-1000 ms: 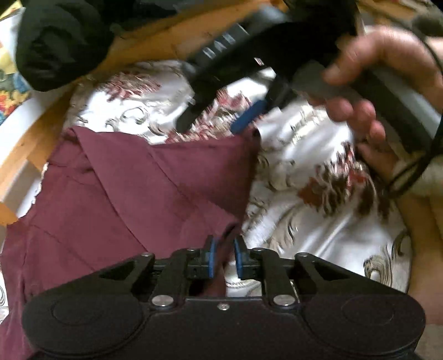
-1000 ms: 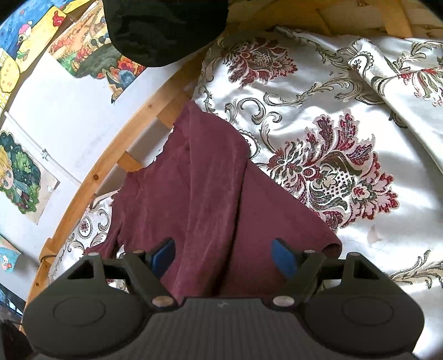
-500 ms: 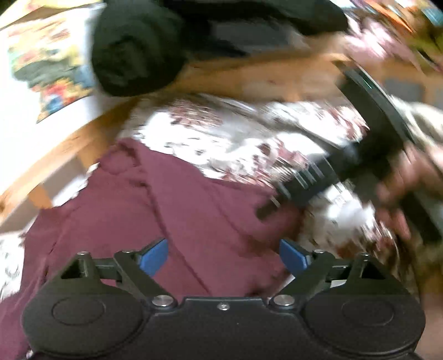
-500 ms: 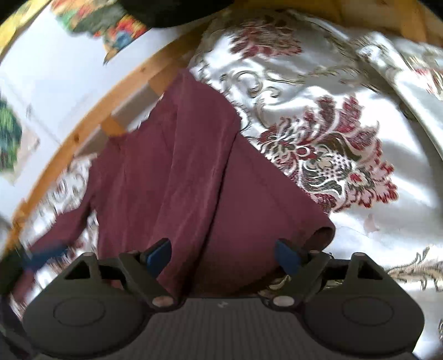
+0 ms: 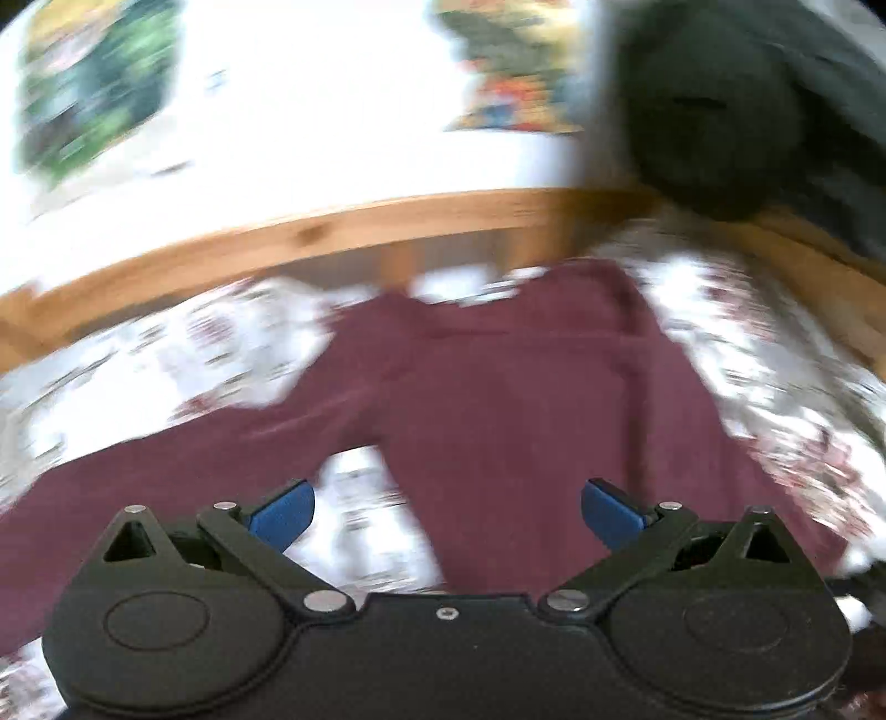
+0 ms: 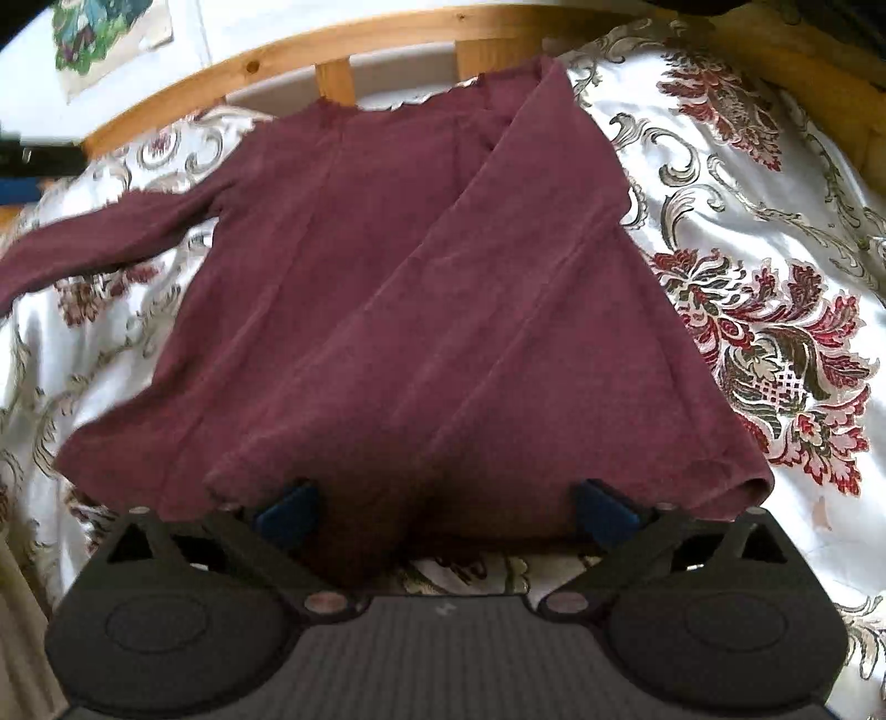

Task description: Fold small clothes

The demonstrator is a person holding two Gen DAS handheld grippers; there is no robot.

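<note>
On the flowered bedspread (image 6: 775, 232) a maroon top (image 6: 387, 310) is lying half folded, one sleeve trailing left; both grippers' jaws are opening, gripping nothing, wooden rail (image 6: 343, 44) beyond.

Left gripper (image 5: 447, 512) let go of the maroon shirt (image 5: 498, 399), apparently lifting away.

Matt maroon knit shirt (image 6: 421, 310) on glossy satin brocade bedspread (image 6: 764, 232) — varnished wooden rail (image 6: 354, 39) behind.

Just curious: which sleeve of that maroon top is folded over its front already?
The sleeve on the right lies across the maroon top; the other sleeve stretches leftwards.
</note>
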